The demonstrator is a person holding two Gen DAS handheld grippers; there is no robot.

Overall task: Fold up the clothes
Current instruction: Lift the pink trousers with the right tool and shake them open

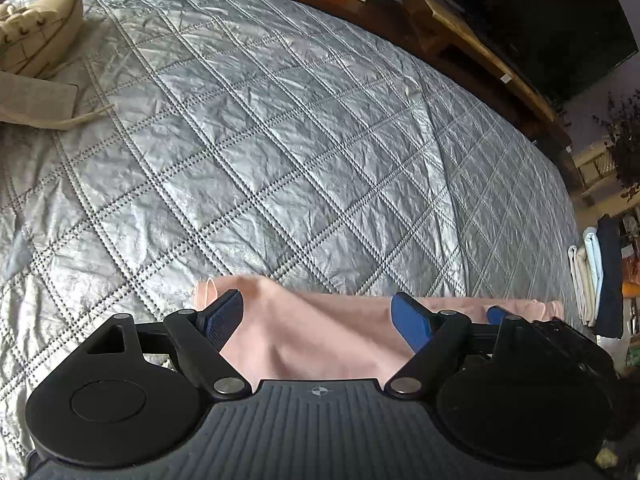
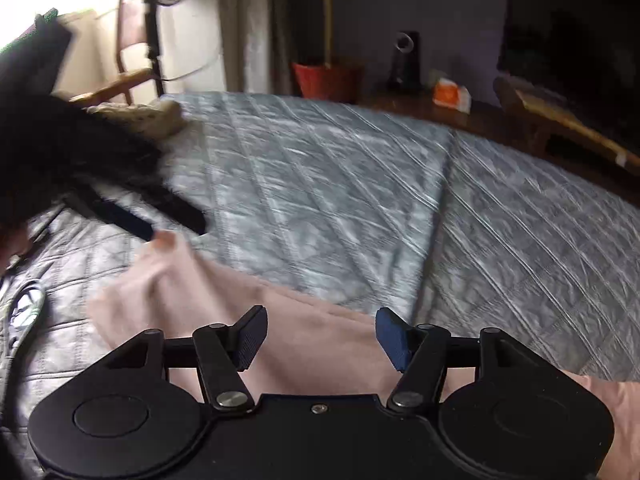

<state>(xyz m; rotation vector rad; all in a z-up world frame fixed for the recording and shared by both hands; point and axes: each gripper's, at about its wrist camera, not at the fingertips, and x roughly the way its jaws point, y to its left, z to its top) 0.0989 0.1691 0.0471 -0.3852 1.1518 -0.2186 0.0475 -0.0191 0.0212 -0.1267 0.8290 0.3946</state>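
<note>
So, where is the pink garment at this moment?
The pink garment lies on the near edge of the grey quilted bedspread, under the open left gripper and right gripper, in both wrist views.

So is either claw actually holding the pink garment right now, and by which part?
Neither. Both the left claw and the right claw stand open above the pink garment, jaws wide apart, with the cloth lying slack on the grey quilt.
</note>
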